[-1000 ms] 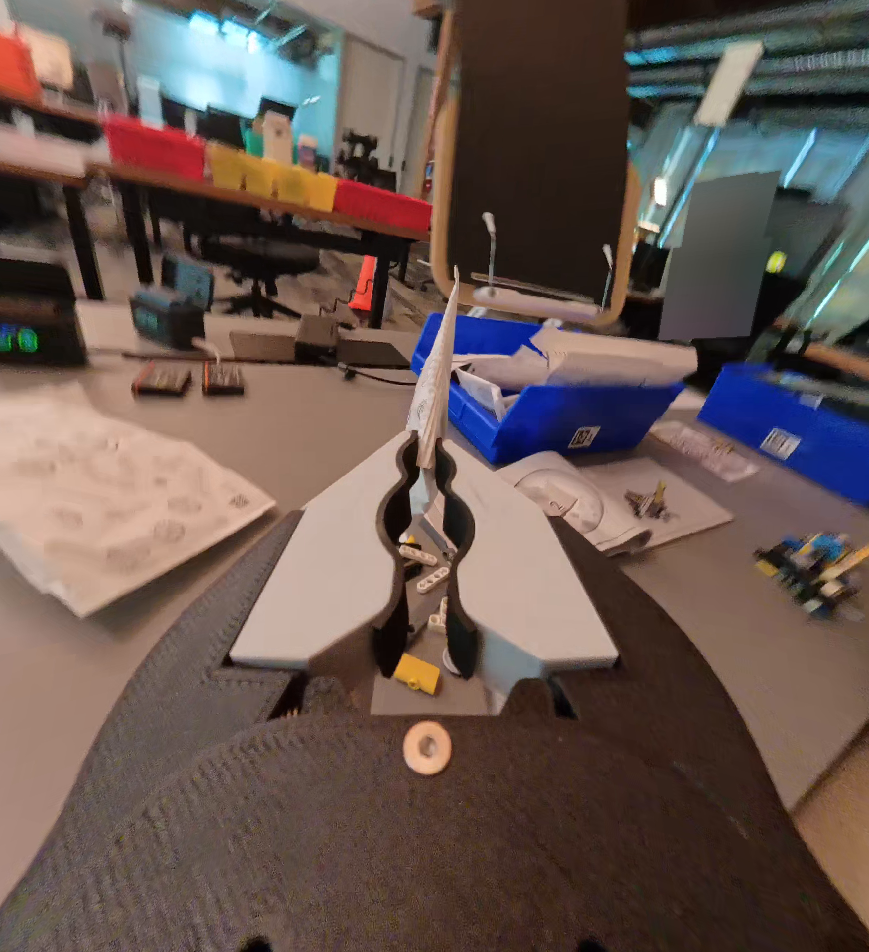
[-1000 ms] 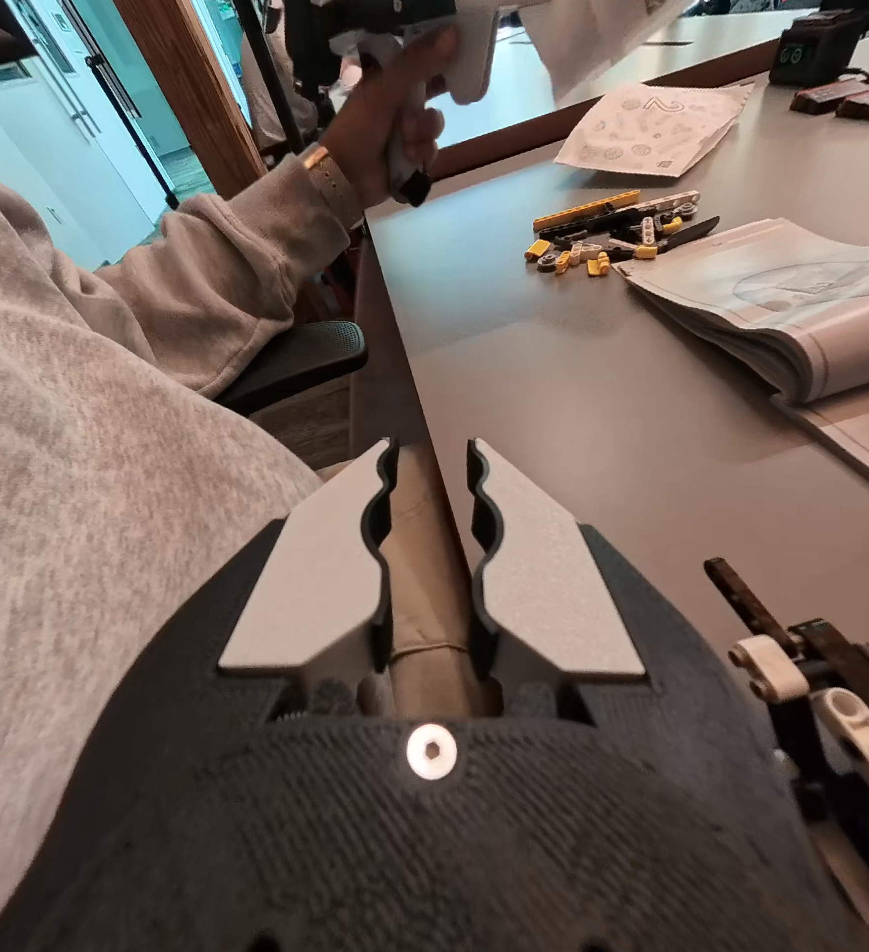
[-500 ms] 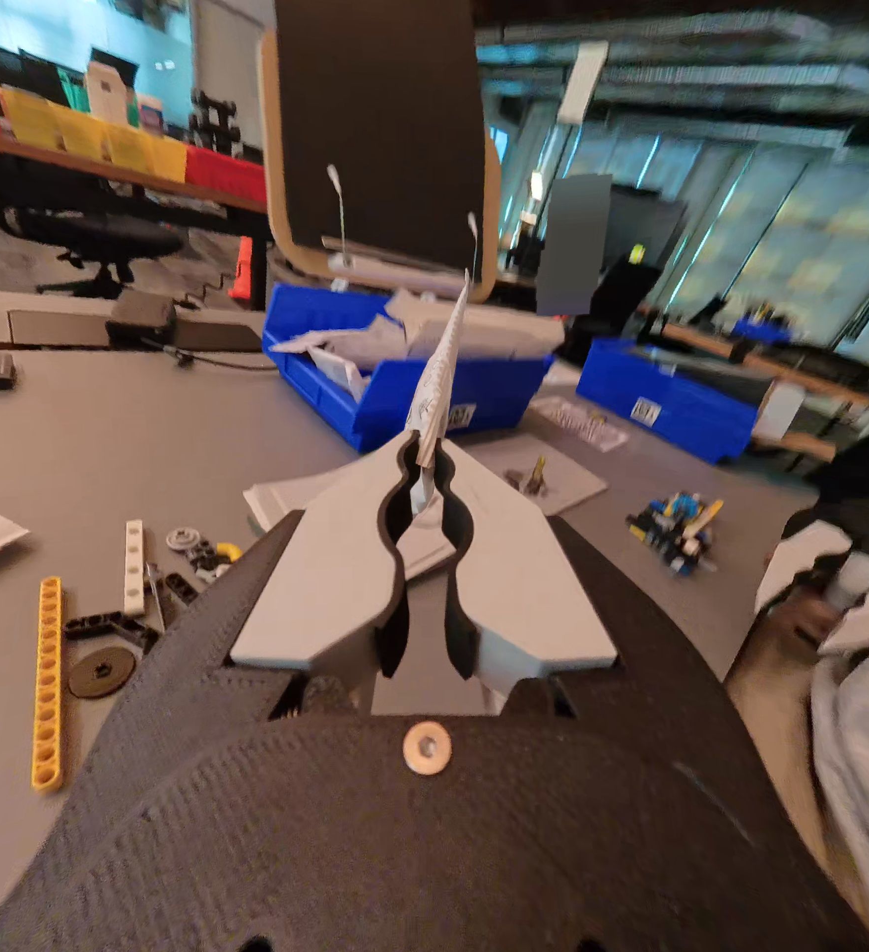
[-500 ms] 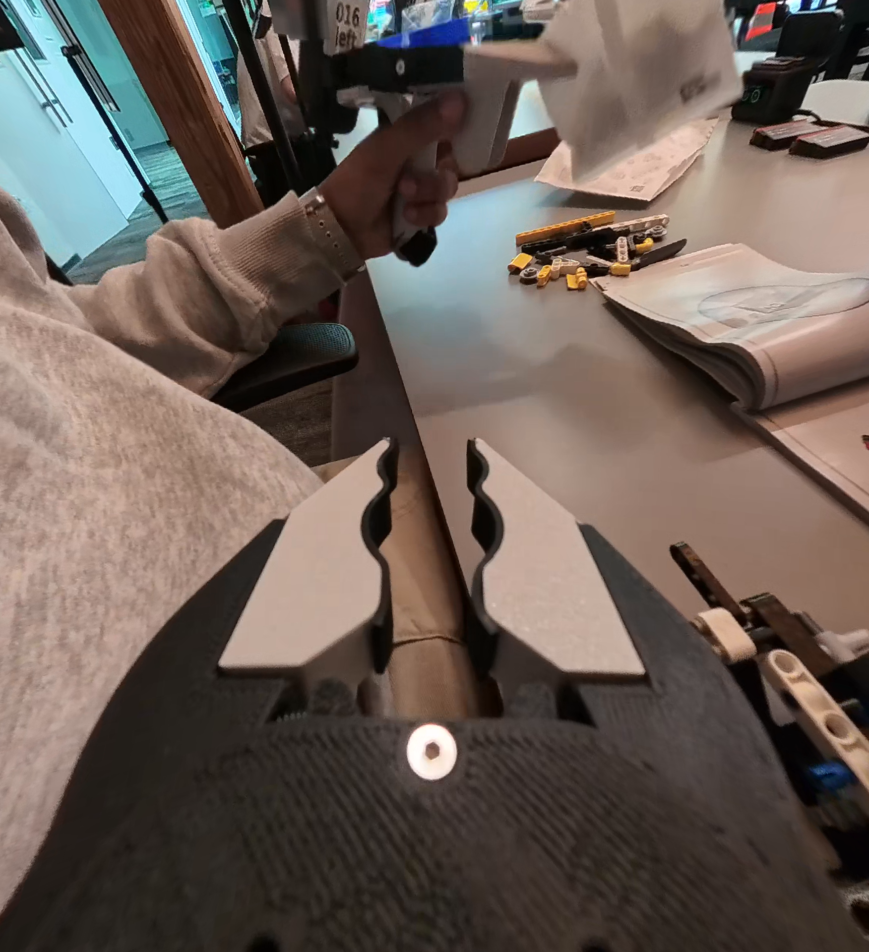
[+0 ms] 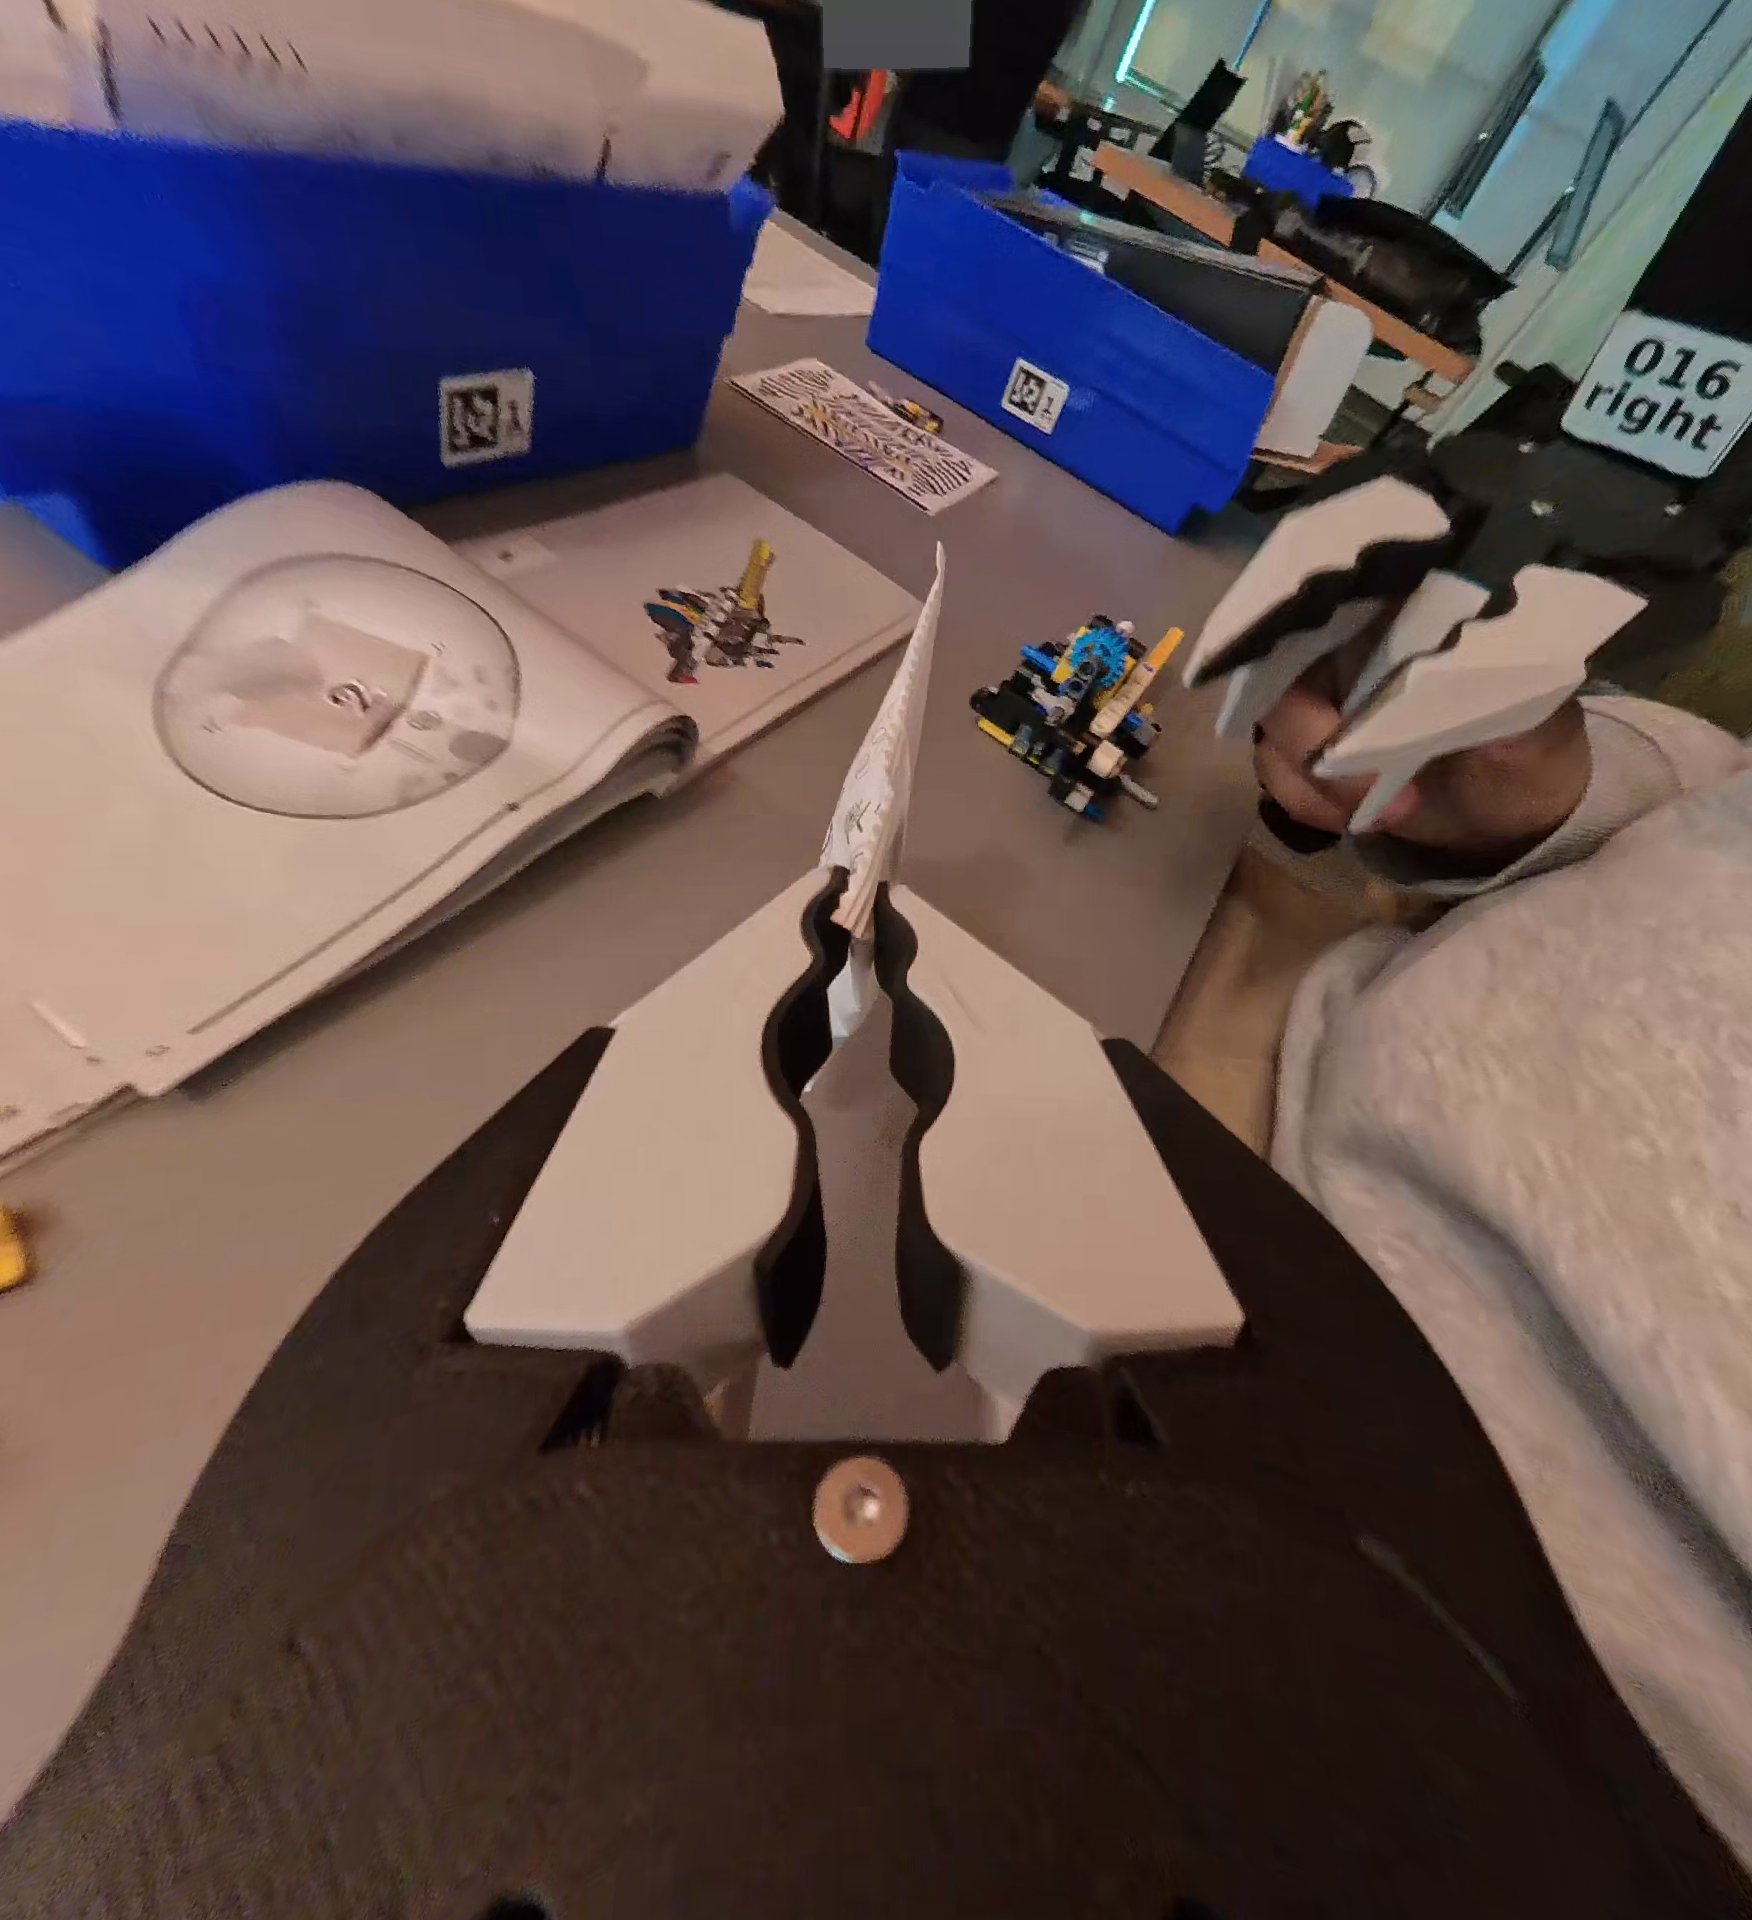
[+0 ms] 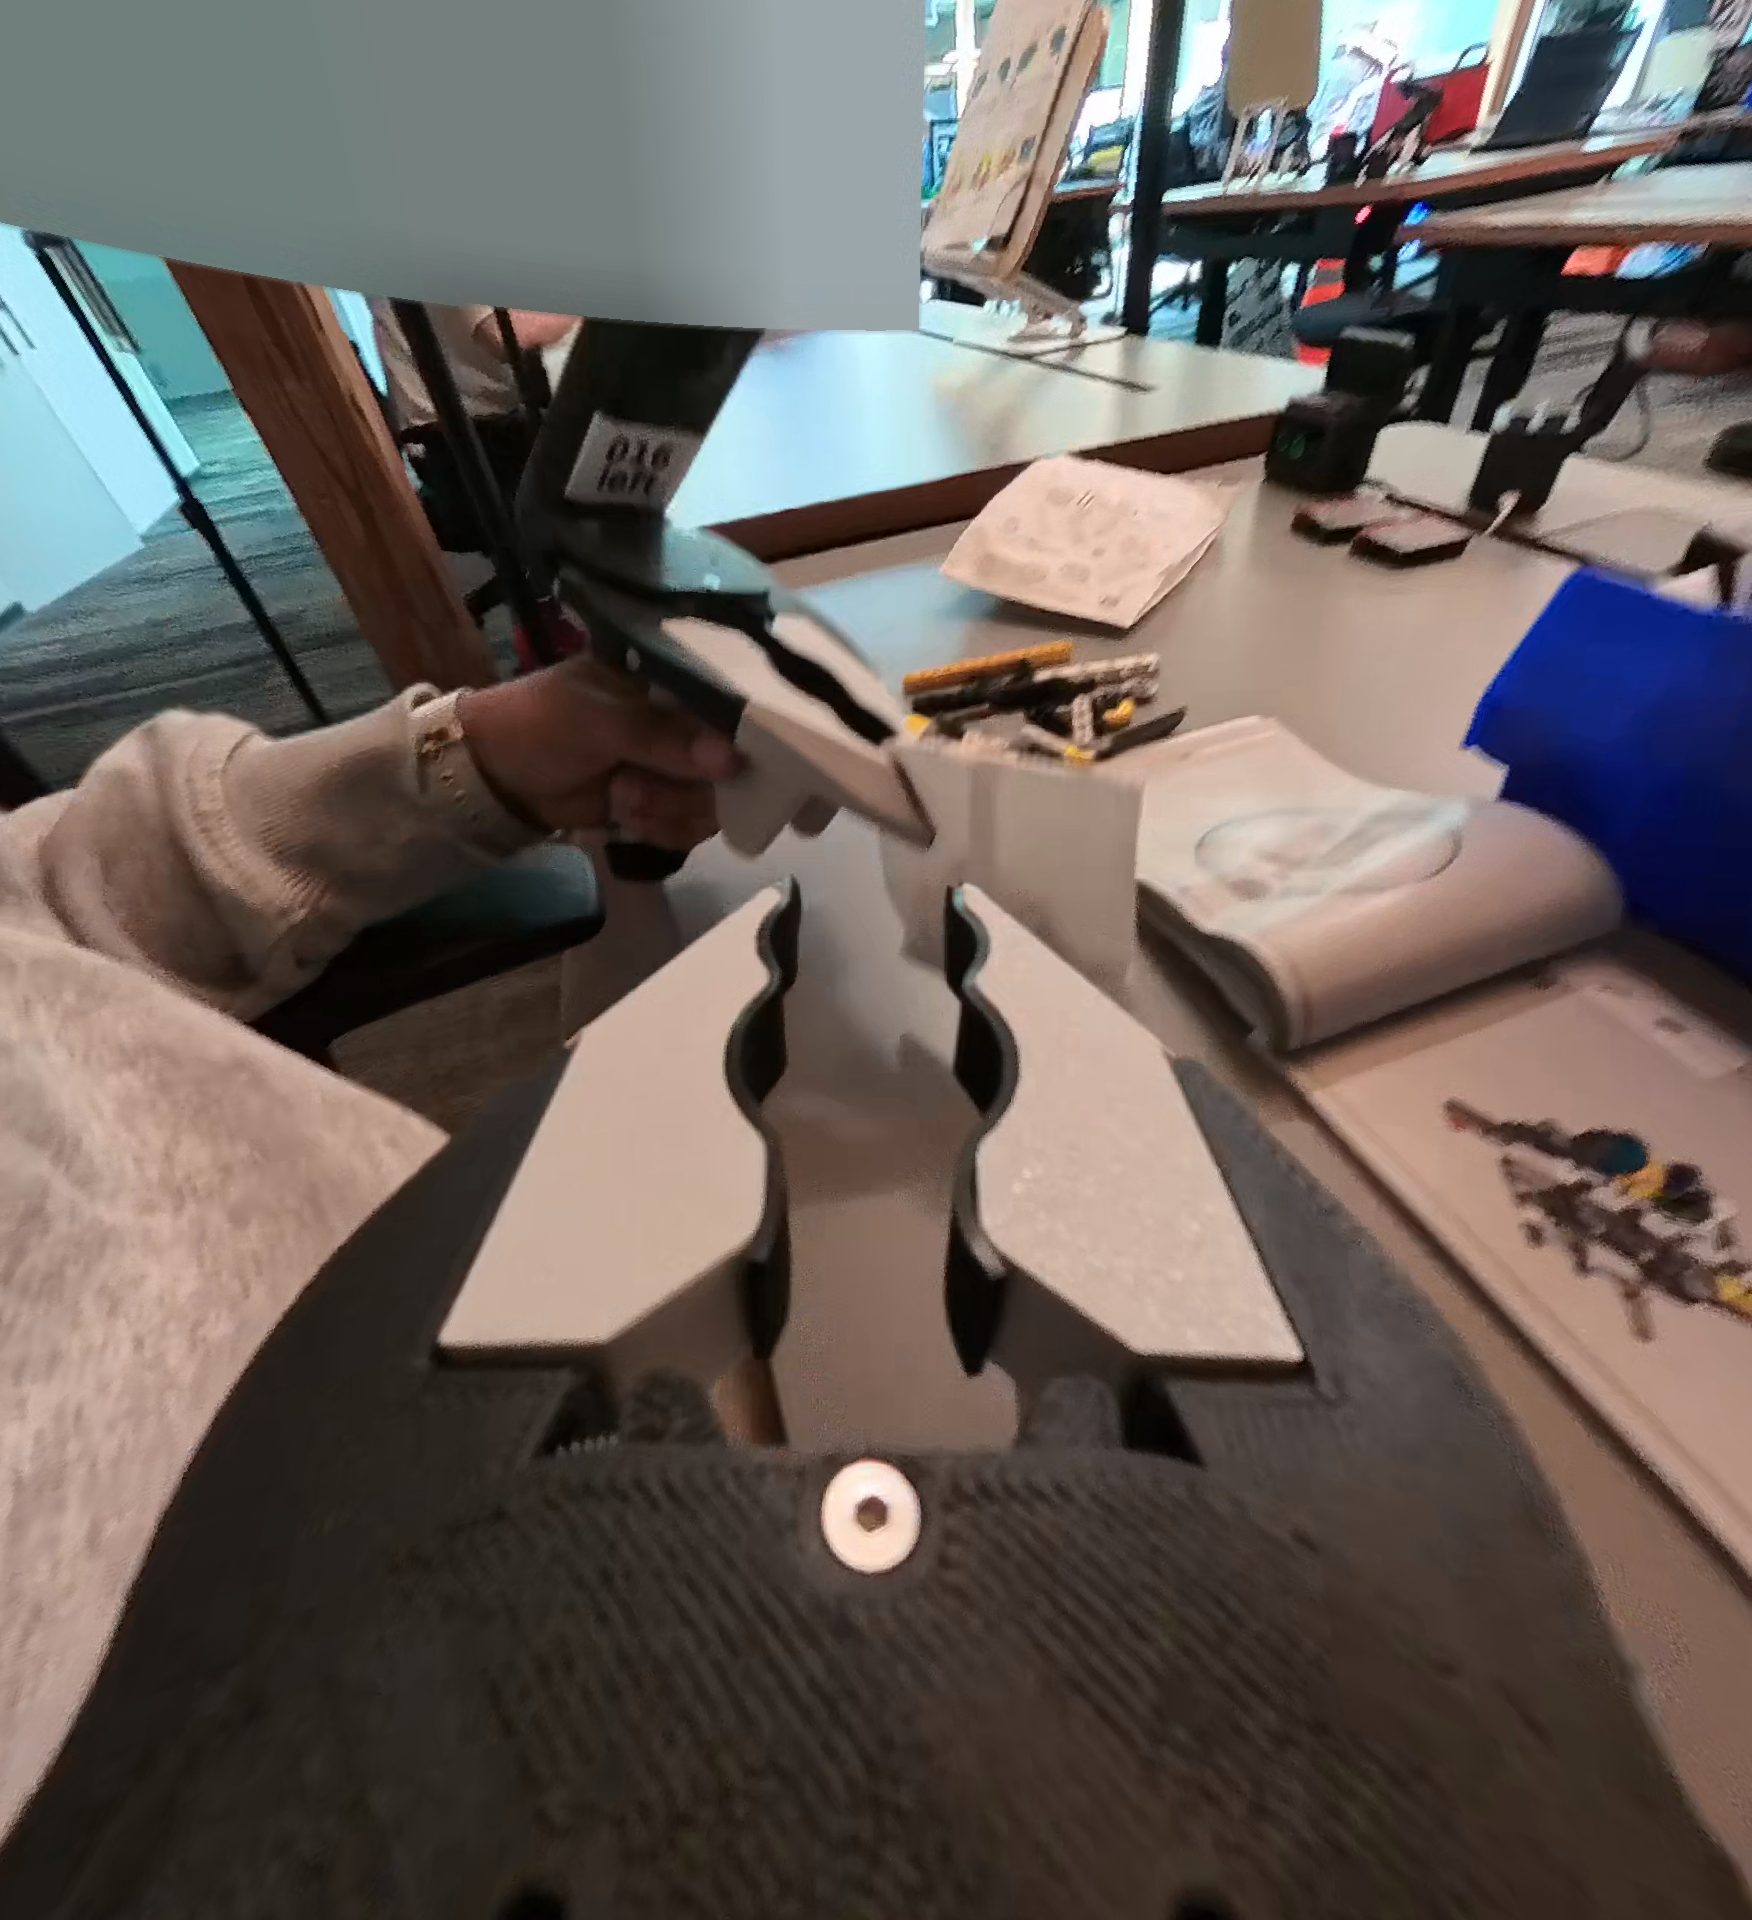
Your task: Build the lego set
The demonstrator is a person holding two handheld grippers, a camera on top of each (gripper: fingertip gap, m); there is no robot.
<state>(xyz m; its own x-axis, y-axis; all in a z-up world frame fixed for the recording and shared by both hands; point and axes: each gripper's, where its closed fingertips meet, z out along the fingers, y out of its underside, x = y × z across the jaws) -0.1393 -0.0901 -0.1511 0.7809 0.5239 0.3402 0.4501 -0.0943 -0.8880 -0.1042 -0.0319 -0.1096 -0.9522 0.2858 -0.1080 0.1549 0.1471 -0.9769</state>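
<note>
The left claw (image 5: pixel 856 894) pinches a thin paper sheet (image 5: pixel 887 748) at its tips; the right claw (image 6: pixel 872 914) hangs open, empty; the sheet may slip, or sweep the partly built lego model (image 5: pixel 1080 696) standing beyond it on the table (image 5: pixel 1048 582).

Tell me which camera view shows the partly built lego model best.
The left wrist view. There the partly built lego model stands whole on the table, between the open instruction booklet and the right gripper. The right wrist view does not show it, only its printed picture.
</note>
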